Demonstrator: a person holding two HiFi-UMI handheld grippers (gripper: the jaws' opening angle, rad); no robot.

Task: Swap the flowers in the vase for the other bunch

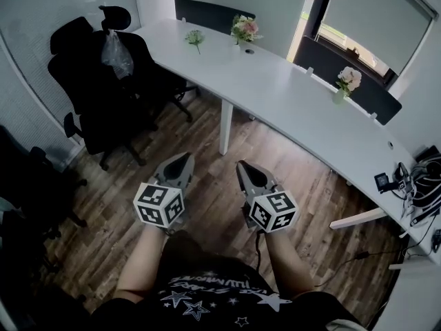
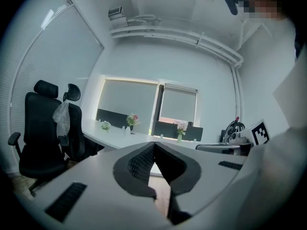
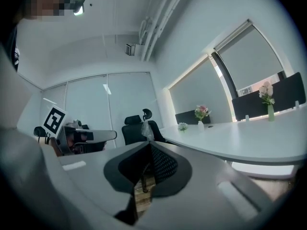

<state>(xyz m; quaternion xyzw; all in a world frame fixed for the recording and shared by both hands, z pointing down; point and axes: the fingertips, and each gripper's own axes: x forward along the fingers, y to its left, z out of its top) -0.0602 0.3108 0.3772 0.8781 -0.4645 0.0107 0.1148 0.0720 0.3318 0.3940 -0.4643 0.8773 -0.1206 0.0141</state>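
The person is standing on the wooden floor (image 1: pixel 207 205) and is holding both tools out in front of the body, side by side and near each other. Both are pointing about level toward the long white surface (image 1: pixel 289 102), which is well apart from them.

The left claw (image 1: pixel 183 158) is showing its jaws pressed together at the tips, and nothing is sitting between them. The right claw (image 1: pixel 241 165) is closed in the same way and is also carrying nothing.

The flowers are all waiting on the surface, far from both claws. Near the far left end, a small bunch of white flowers (image 1: pixel 196 38) is resting alone on the surface; it is too small to tell whether it is lying or standing. Near it, to the right, a pink and white bouquet (image 1: pixel 245 26) is standing in a small white vase (image 3: pixel 200 125). Further right, along the back edge, a pale pink bouquet (image 1: pixel 349 78) is standing in a green vase (image 1: pixel 339 96).

To the left of the surface, black office chairs (image 1: pixel 93 81) are standing together, and a clear plastic bag (image 1: pixel 116 54) is hanging on one of them. At the right end, a bundle of cables (image 1: pixel 420 181) is lying.
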